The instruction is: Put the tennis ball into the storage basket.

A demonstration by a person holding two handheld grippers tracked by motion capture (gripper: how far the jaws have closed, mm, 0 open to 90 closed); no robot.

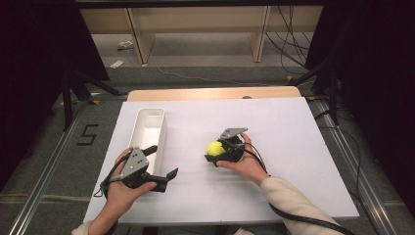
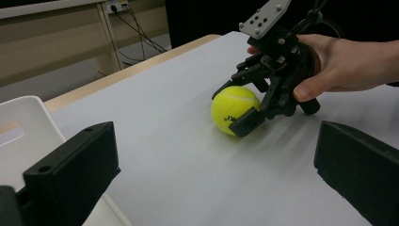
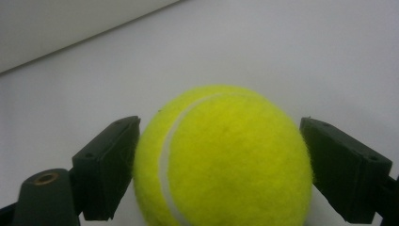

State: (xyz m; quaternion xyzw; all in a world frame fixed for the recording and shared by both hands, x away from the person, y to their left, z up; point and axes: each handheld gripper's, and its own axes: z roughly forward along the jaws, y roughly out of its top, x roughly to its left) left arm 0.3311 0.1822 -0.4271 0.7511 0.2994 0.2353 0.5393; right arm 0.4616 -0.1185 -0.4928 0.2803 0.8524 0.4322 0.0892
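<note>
Tennis ball (image 3: 221, 157) resting on the white table (image 1: 288, 127), squarely between the jaws of the right gripper (image 1: 217, 152), both pads touching its sides. Left gripper (image 1: 164, 169) spread wide and empty beside the white bin (image 1: 147, 128), well apart from the ball.

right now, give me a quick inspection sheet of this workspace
surface: white board on a wooden table, flat.
job's things: yellow tennis ball resting on the board; white bin at the left, looks empty.
clutter: nothing seen on the board.
grippers: right gripper with jaws against both sides of the ball; left gripper open, beside the bin's near end.
cables: black cable trailing from the right gripper past the sleeve; more on the floor behind.
surroundings: wooden shelf frame at the back, black stands, a floor mark like a 5.
</note>
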